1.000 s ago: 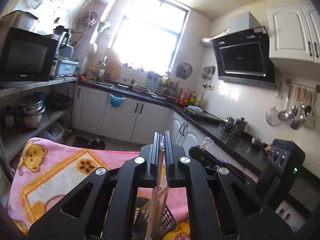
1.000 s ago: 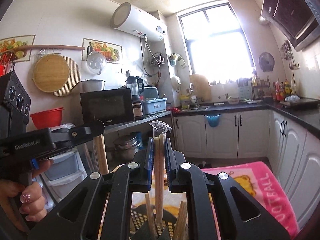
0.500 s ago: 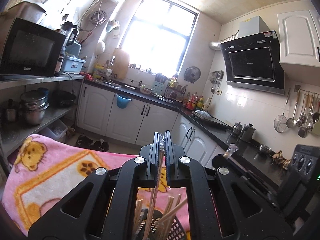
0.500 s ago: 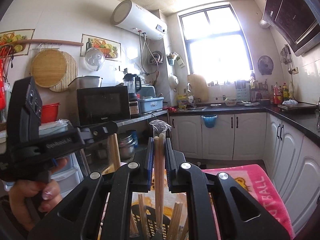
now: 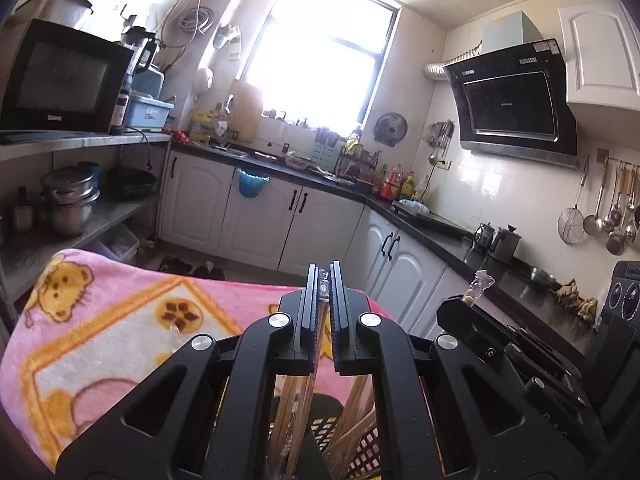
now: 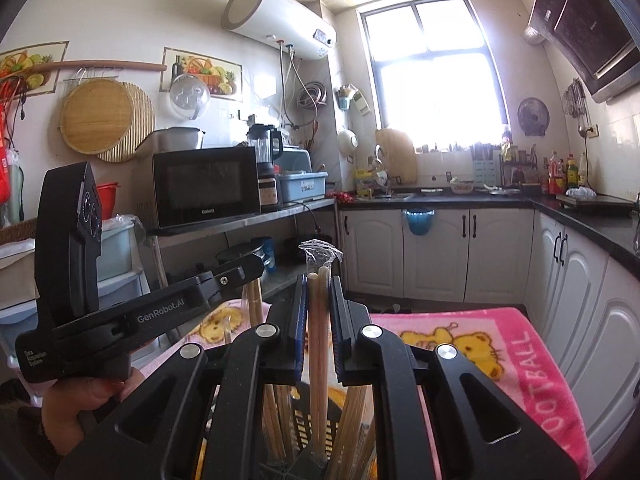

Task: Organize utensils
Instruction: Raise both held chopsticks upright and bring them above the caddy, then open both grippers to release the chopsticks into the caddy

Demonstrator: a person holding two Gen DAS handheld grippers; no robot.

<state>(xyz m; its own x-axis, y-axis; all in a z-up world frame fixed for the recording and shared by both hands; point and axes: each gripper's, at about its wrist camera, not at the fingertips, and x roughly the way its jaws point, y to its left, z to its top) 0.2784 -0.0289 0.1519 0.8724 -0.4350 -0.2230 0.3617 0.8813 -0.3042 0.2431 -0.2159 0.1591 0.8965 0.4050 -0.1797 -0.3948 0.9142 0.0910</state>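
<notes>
The left gripper (image 5: 324, 280) has its jaws nearly closed on a thin wrapped pair of chopsticks (image 5: 318, 344), upright over the black mesh basket (image 5: 352, 440) on the pink blanket (image 5: 120, 320). The right gripper (image 6: 319, 284) clamps a thicker pale wooden pair (image 6: 318, 320) in clear plastic. The basket's rim is cut off below; loose sticks inside blur together
</notes>
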